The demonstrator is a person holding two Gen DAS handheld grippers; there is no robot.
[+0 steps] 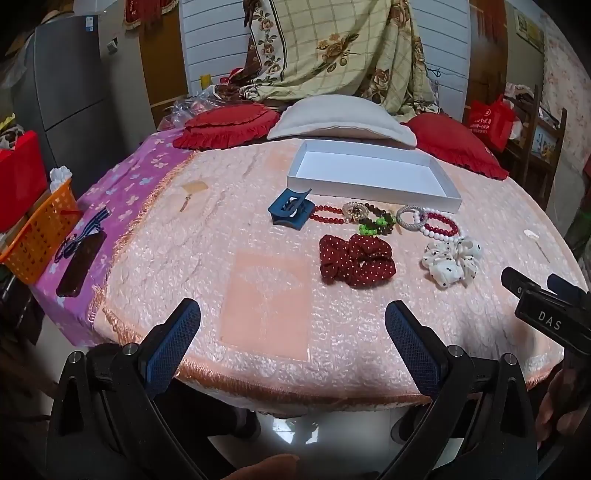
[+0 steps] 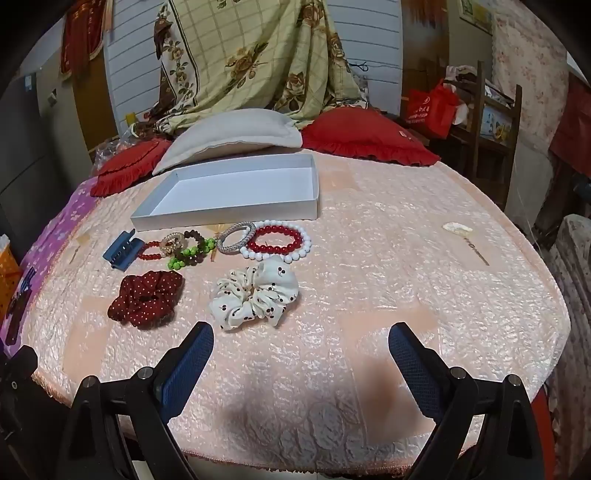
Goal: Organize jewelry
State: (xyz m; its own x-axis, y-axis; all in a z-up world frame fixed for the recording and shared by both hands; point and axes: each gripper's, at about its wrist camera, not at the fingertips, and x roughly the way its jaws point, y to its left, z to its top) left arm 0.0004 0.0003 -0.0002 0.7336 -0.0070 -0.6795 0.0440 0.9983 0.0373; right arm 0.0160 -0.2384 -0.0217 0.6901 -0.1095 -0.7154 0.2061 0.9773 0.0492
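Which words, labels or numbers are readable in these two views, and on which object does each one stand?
"DAS": white letters on the black body of the right gripper, seen in the left wrist view.
Red bag: white print, too blurred to read.
Sticker on the grey fridge: too small to read.
Nothing else legible.

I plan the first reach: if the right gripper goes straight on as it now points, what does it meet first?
Probably only the pink bedspread; the open right gripper aims just right of the white scrunchie.
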